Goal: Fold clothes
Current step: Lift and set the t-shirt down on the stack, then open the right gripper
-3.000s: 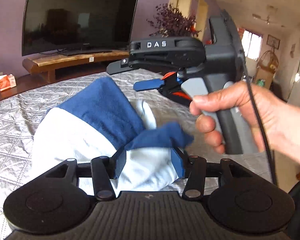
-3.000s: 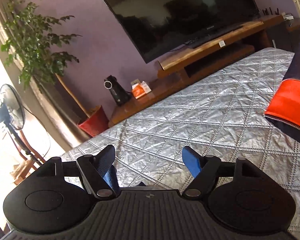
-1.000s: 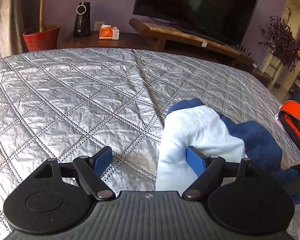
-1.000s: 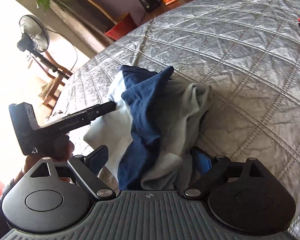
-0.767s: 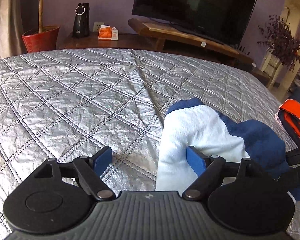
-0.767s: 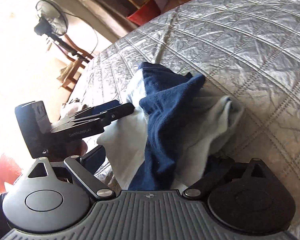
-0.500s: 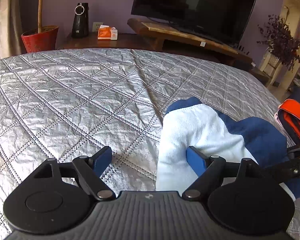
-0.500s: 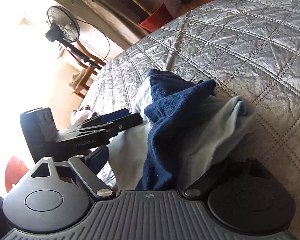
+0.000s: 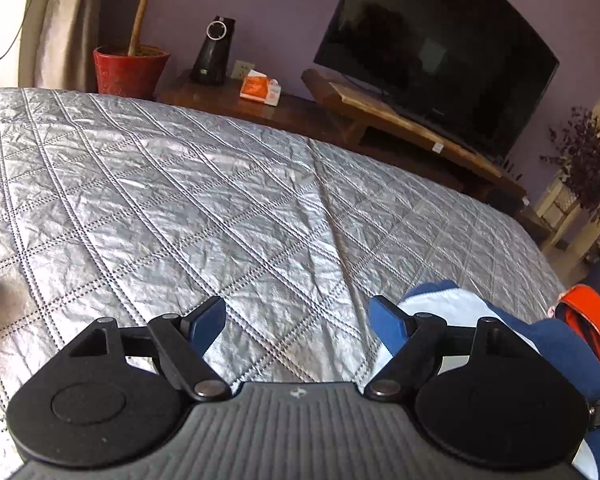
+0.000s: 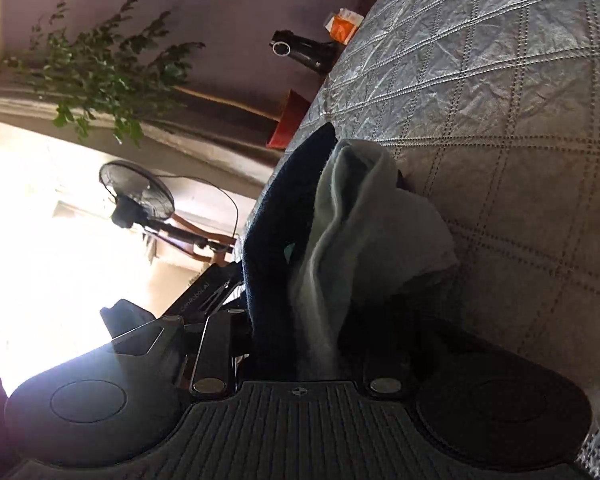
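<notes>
Silver quilted bedspread (image 9: 228, 216), crinkled and stitched in diamonds, fills most of what I see, with a purple wall, a dark television (image 9: 432, 52) on a slanted wooden stand (image 9: 400, 120) and a red pot (image 9: 130, 70) behind it. My left gripper (image 9: 296, 322) has its blue-padded fingers (image 9: 208, 322) standing well apart over bare quilt, closing slightly, with nothing between them; the right pad sits just at the edge of the garment (image 9: 460, 308), a soft bundle of white and navy fleece lying on the bed at the lower right, mostly hidden by the gripper's body. An orange and dark item (image 9: 588, 320) is cut off at the right edge; I cannot tell what it is. Through the right wrist camera, rolled sideways, the right gripper (image 10: 296, 344) is closing on that bundle (image 10: 360, 220), pale grey-green and navy folds bunched between the fingers; shadow swallows the pads, so I can't make out the contact itself. Beyond the cloth I see the left gripper's black arm (image 10: 204, 292), a fan (image 10: 140, 196) and a leafy plant (image 10: 104, 68) against window glare.
</notes>
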